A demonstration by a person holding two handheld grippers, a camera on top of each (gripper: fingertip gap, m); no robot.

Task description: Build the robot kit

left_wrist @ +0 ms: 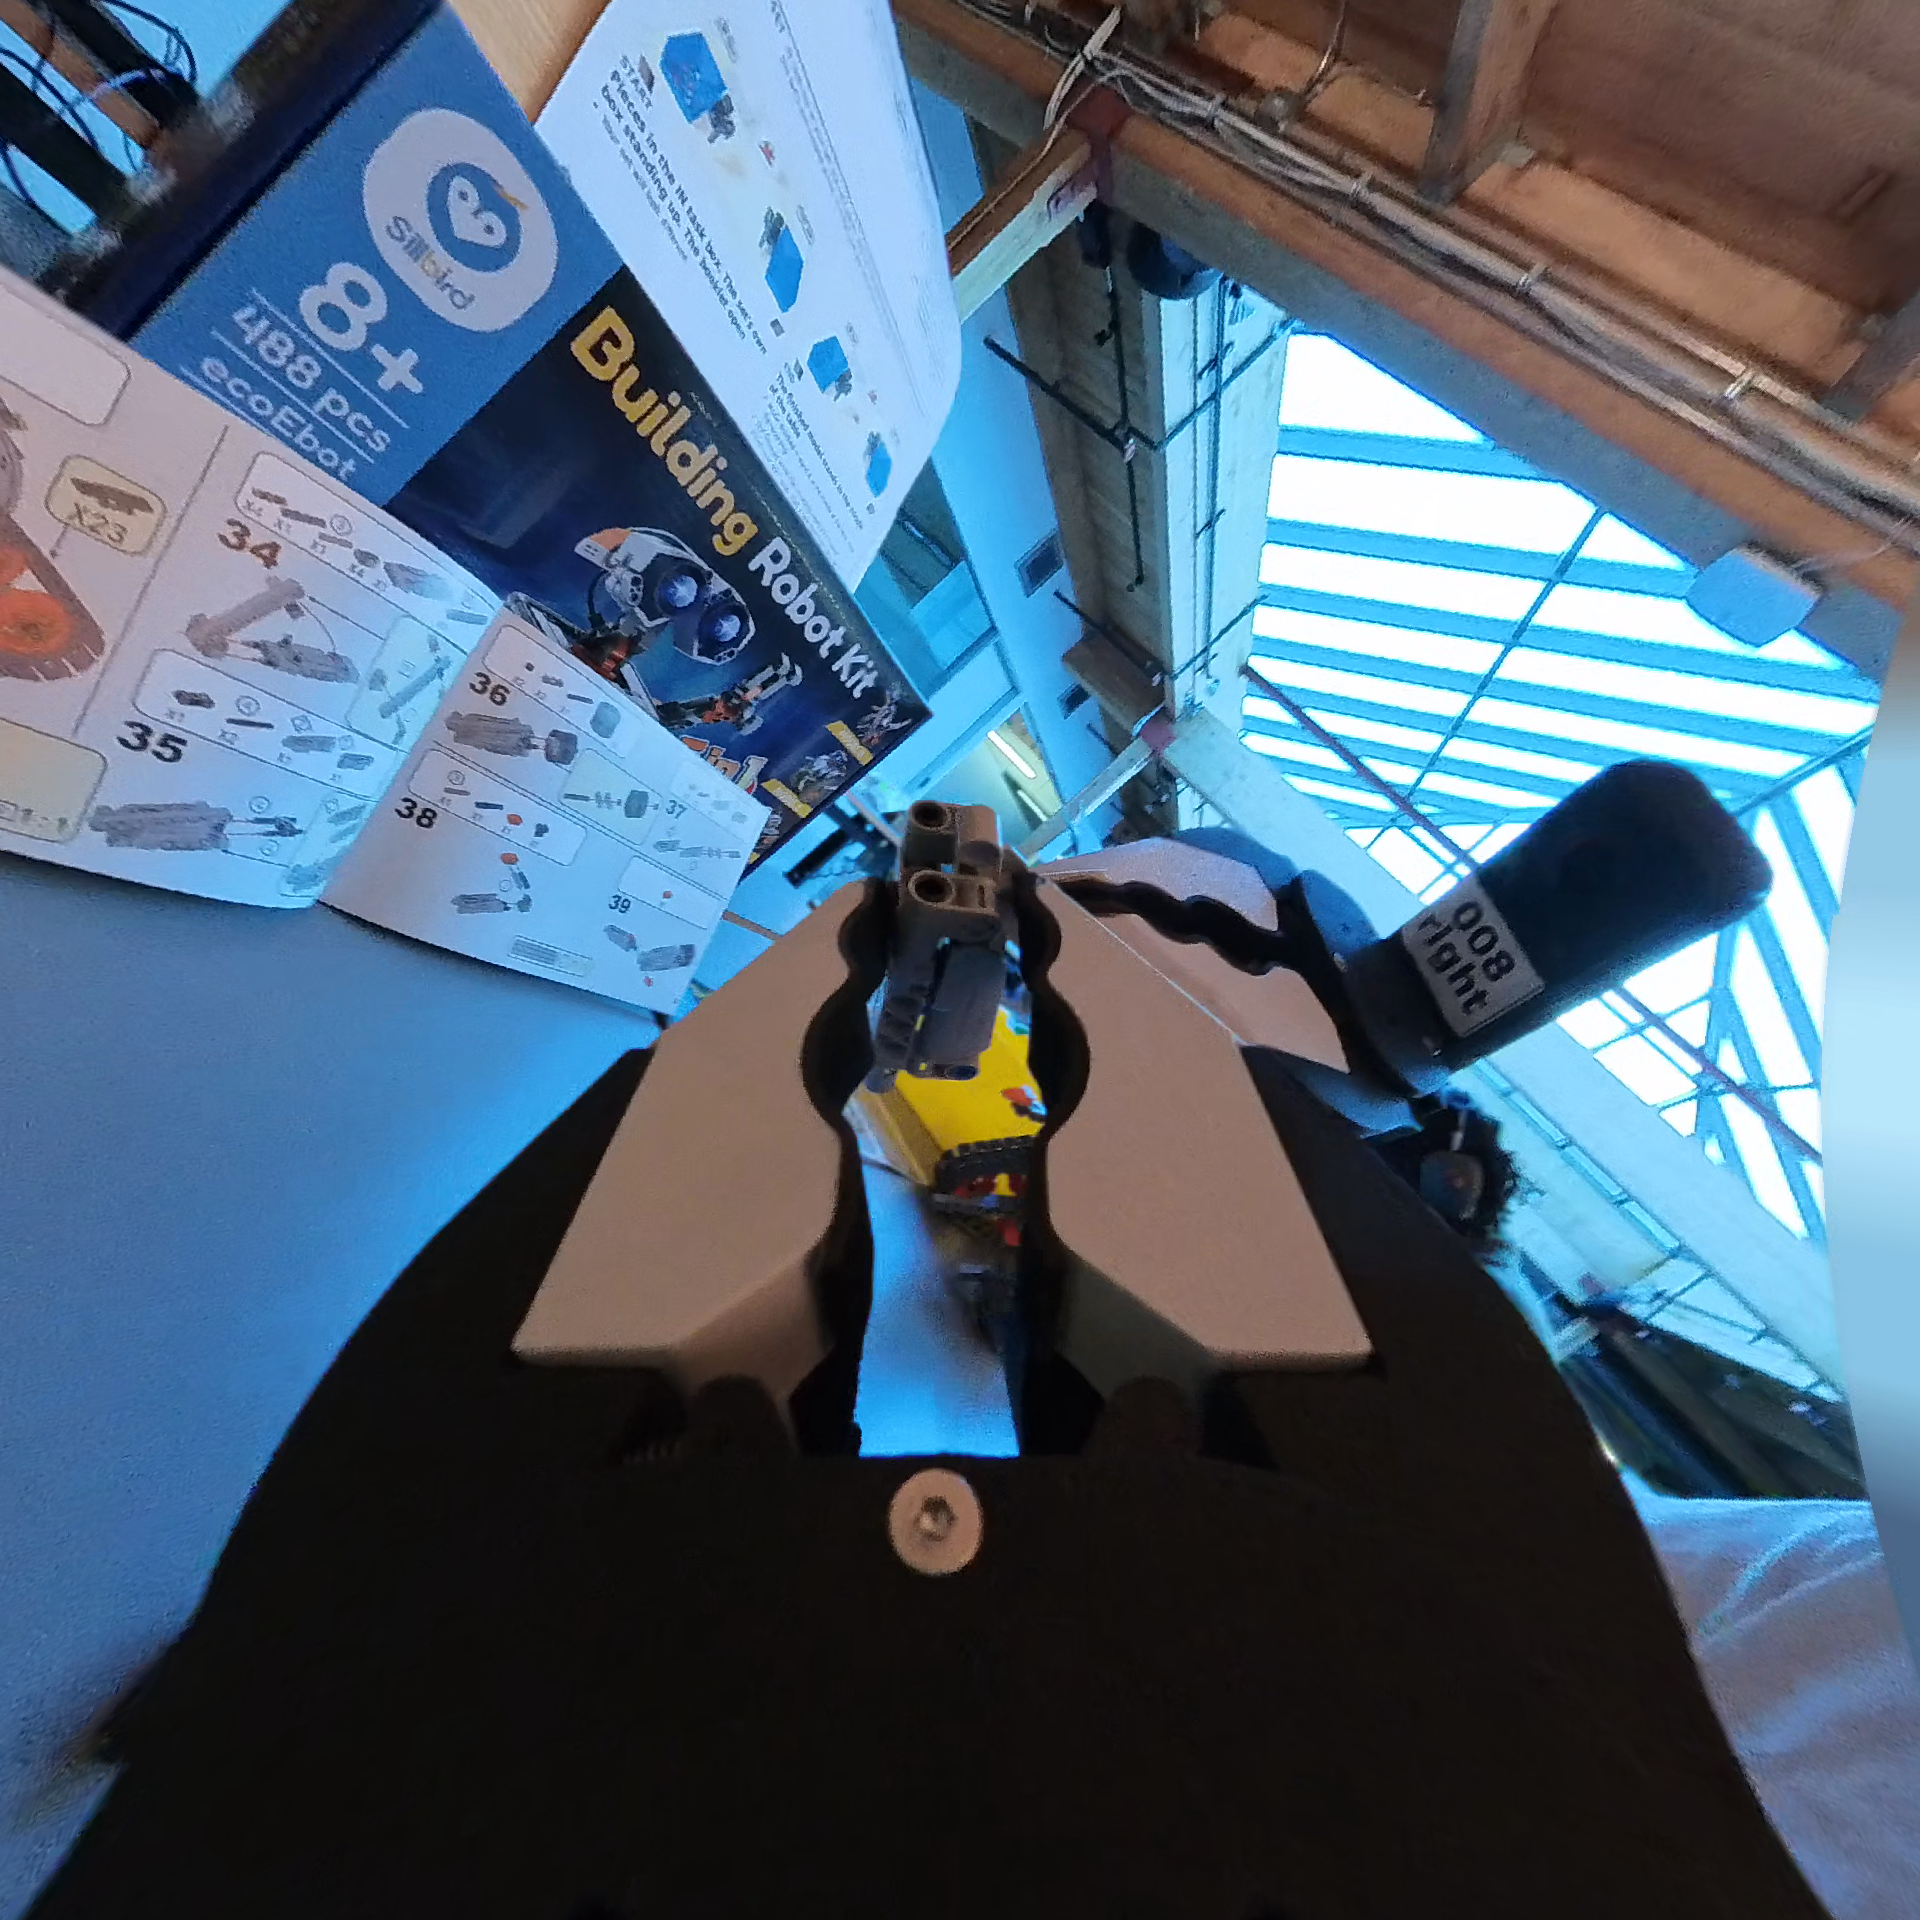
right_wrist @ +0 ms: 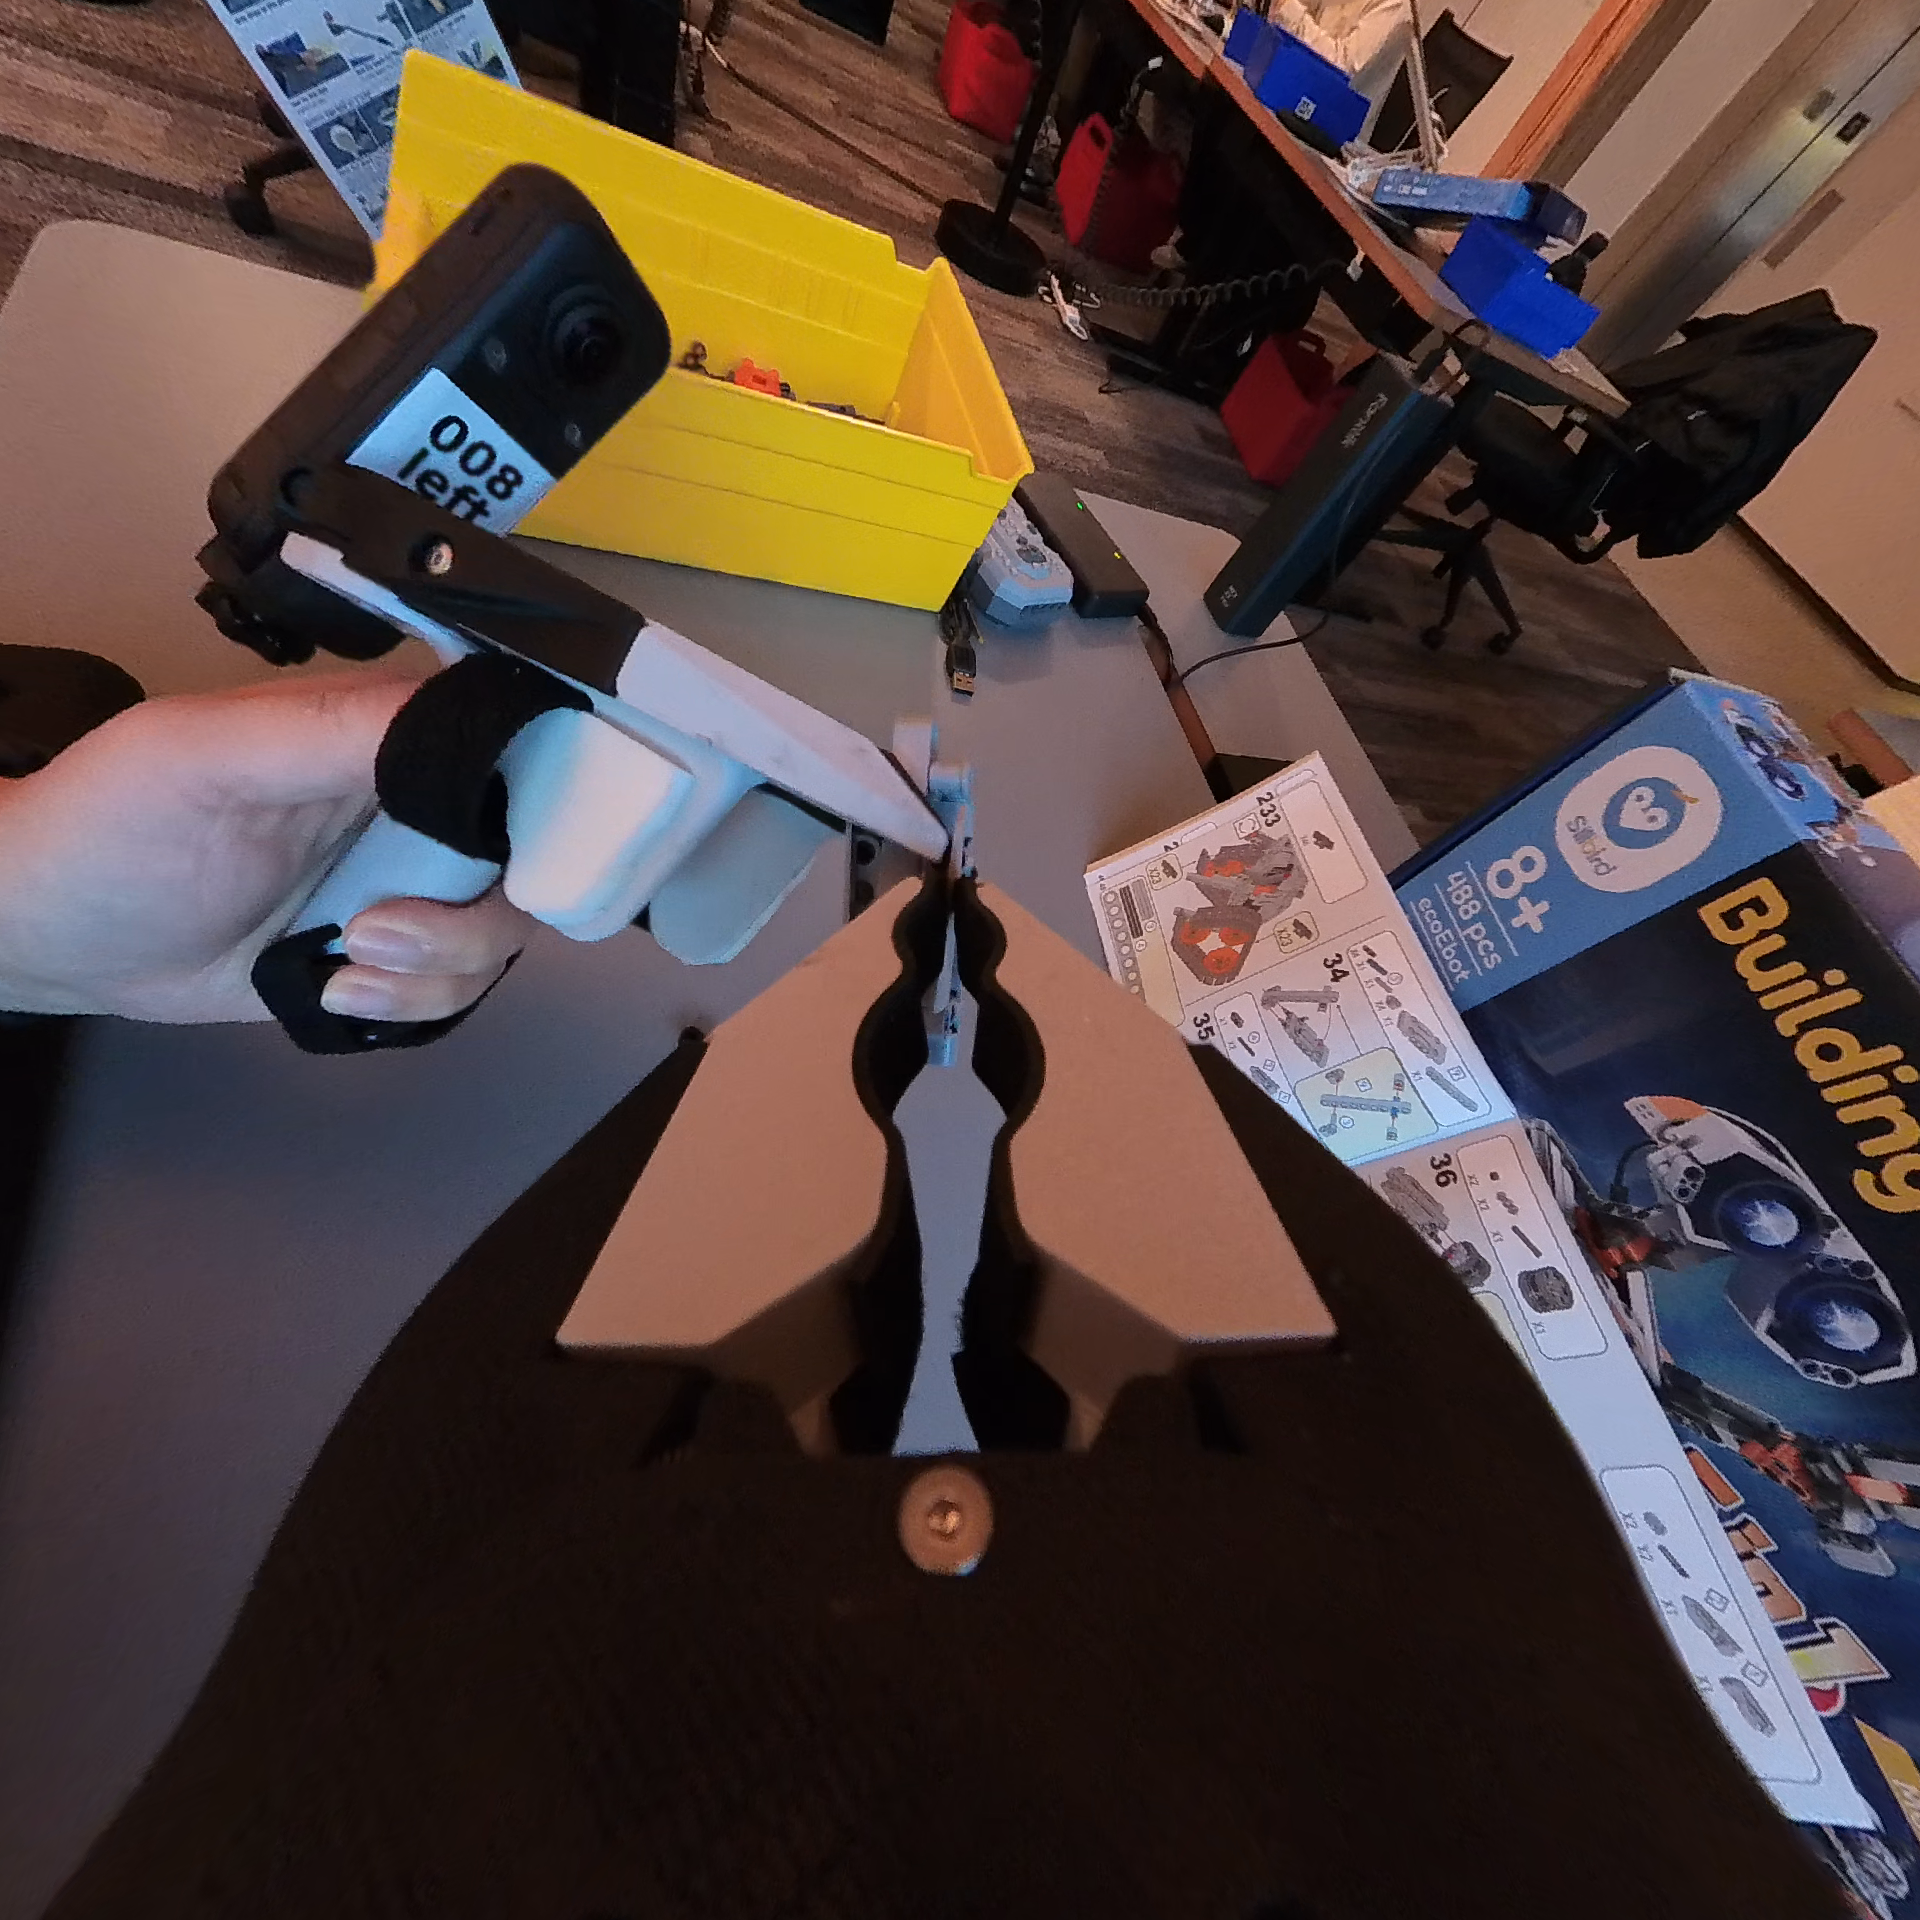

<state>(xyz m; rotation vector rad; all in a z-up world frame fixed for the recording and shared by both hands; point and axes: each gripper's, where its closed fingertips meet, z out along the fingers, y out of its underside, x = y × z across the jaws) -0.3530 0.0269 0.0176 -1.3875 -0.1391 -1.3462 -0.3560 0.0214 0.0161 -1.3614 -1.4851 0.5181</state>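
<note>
My left gripper is shut on a dark grey building-brick assembly with round pin holes, held up in the air. My right gripper is shut on a thin light grey brick piece. The two grippers meet tip to tip, and the pieces touch or nearly touch. In the right wrist view the left gripper comes in from the left, held by a hand, with a dark grey piece under its tips. The right gripper's camera shows in the left wrist view.
A yellow bin with loose bricks stands behind on the grey table. An open instruction booklet leans on a blue building-kit box at the right. A grey hub and a black device lie beside the bin. Left and right tips are no more than a few centimetres apart.
</note>
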